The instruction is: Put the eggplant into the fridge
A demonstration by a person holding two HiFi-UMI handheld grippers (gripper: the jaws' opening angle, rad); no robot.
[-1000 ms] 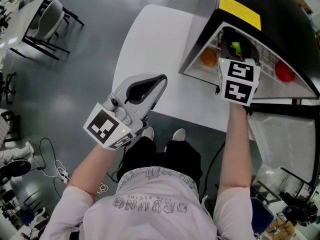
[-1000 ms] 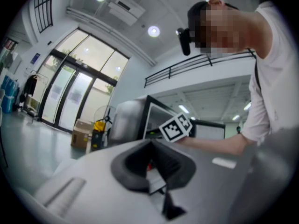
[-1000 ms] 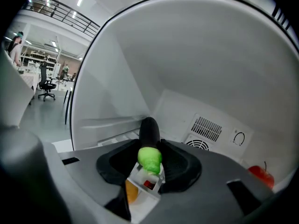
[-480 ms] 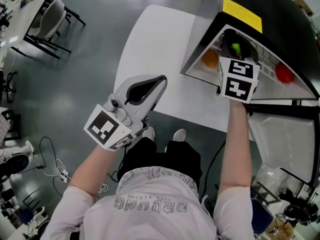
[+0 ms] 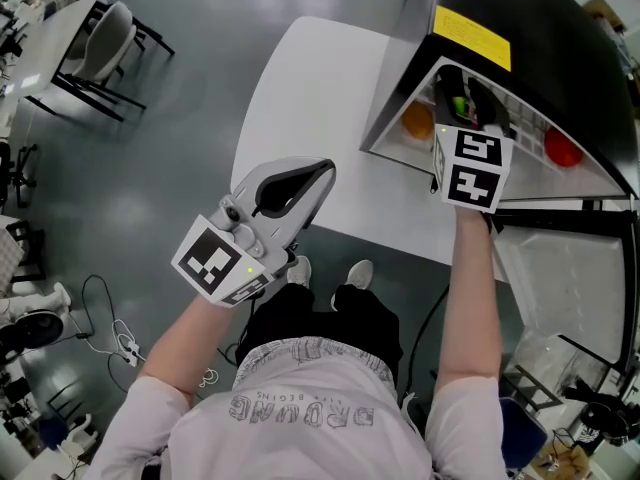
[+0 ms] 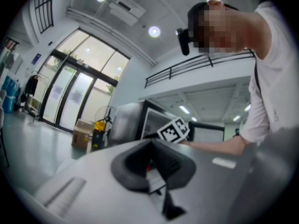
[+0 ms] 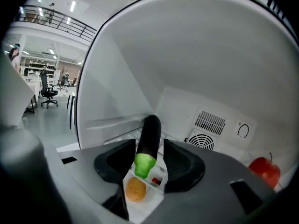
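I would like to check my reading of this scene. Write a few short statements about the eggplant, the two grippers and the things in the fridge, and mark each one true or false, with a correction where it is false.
1. The eggplant stands between the jaws of the right gripper. True. The jaws are apart and have just been opening, so they do not press on it.
2. In the right gripper view, the red fruit lies left of the eggplant. False. The red fruit lies to its right.
3. The left gripper holds the orange fruit. False. The left gripper is shut and empty at the edge of the white table; the orange fruit is in the fridge.
4. The right gripper reaches into the open fridge. True.
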